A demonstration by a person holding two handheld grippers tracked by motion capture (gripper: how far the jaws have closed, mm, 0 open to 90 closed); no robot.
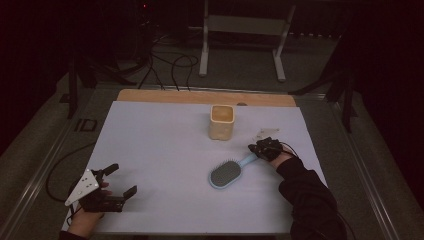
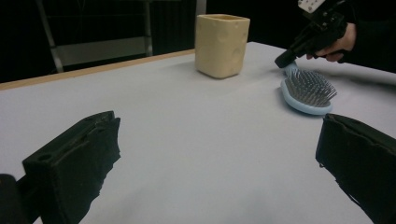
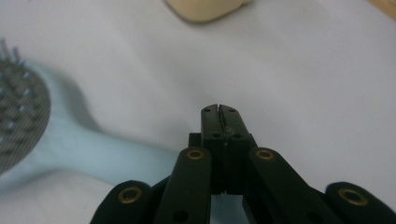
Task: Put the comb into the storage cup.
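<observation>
Left gripper idle, jaws wide; right gripper closed empty beside hairbrush handle — nudging could skid it

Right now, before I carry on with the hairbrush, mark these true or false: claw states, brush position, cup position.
1. The right claw is shut, with nothing between its jaws. True.
2. The left claw is clamped on the hairbrush. False: its jaws stand wide open over bare table, far from the hairbrush.
3. The hairbrush lies bristles up. True.
4. The hairbrush stands inside the cup. False: it lies flat on the white table cover, apart from the cup.
5. The cup is upright. True.
6. The right claw is by the brush head. False: it sits at the handle end.
</observation>
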